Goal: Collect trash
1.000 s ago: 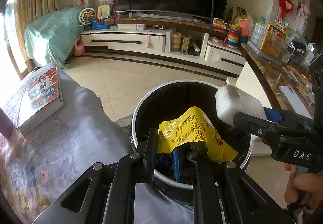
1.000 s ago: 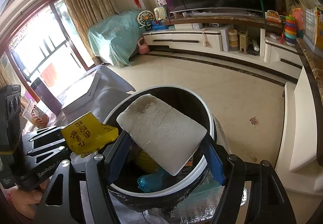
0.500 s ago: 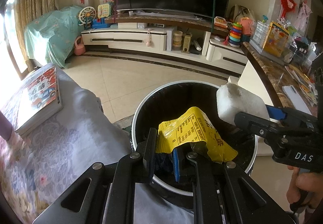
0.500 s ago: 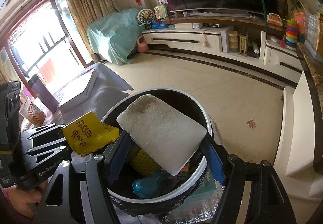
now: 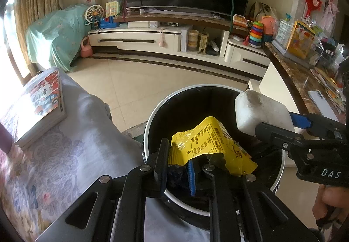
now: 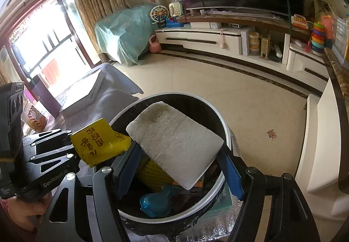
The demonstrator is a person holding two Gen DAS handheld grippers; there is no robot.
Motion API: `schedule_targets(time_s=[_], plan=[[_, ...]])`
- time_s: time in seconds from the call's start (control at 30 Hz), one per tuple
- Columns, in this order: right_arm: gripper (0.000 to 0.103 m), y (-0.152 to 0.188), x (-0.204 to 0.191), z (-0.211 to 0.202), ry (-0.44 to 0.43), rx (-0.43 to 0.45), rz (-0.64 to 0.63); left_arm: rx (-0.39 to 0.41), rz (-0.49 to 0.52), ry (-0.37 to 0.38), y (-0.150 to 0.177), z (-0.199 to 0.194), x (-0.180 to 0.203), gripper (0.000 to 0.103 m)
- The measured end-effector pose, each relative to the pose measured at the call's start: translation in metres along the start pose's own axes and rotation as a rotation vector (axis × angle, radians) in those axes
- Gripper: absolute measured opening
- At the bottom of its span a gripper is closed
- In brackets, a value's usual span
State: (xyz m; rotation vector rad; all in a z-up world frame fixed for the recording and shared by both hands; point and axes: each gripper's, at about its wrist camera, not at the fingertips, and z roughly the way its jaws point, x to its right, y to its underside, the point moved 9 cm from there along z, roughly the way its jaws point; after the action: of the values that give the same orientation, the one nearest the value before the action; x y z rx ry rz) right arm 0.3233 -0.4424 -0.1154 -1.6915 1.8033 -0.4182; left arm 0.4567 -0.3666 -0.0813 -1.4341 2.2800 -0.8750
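Observation:
A round trash bin (image 5: 150,115) with a white rim and black liner stands below both grippers. My left gripper (image 5: 181,161) is shut on a crumpled yellow wrapper (image 5: 207,141) and holds it over the bin's near edge. My right gripper (image 6: 178,154) is shut on a white foam block (image 6: 174,141), its blue pads pressing the block's two sides above the bin (image 6: 226,133) opening. The left view shows that block (image 5: 257,111) over the bin's right rim. Inside the bin lie a yellow ridged item (image 6: 152,176) and a blue plastic piece (image 6: 154,202).
A book (image 5: 41,102) lies on a cloth-covered table (image 5: 72,154) left of the bin. A marble counter (image 5: 301,80) with clutter runs along the right. Tiled floor (image 5: 152,80) stretches to the TV cabinet (image 5: 139,36). A person's hand (image 5: 329,198) grips the right tool.

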Motion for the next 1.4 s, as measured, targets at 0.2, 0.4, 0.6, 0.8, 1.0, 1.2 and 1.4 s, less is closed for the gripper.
schedule_targets(time_s=[0.2,0.4,0.6,0.8,1.0,1.2,1.4], plan=[[0.077,-0.001,-0.003,0.004,-0.001,-0.02,-0.022,-0.014,0.013,-0.005,-0.004,0.003,0.0,0.033],[0.083,0.006,-0.004,0.005,0.004,-0.038,-0.044,-0.003,0.021,-0.025,-0.005,-0.002,0.001,0.052],[0.083,0.013,-0.005,-0.012,-0.006,-0.02,-0.021,0.026,-0.017,-0.024,0.01,-0.022,-0.006,0.054],[0.089,0.028,-0.019,-0.05,-0.033,0.062,0.057,0.106,-0.124,0.012,0.053,-0.069,-0.017,0.066],[0.096,0.054,-0.045,-0.09,-0.045,0.17,0.115,0.185,-0.214,0.023,0.11,-0.119,-0.03,0.08],[0.098,0.074,-0.065,-0.119,-0.032,0.248,0.138,0.233,-0.237,-0.018,0.162,-0.16,-0.036,0.083],[0.1,0.084,-0.085,-0.147,0.019,0.342,0.11,0.291,-0.24,-0.062,0.19,-0.2,-0.036,0.089]])
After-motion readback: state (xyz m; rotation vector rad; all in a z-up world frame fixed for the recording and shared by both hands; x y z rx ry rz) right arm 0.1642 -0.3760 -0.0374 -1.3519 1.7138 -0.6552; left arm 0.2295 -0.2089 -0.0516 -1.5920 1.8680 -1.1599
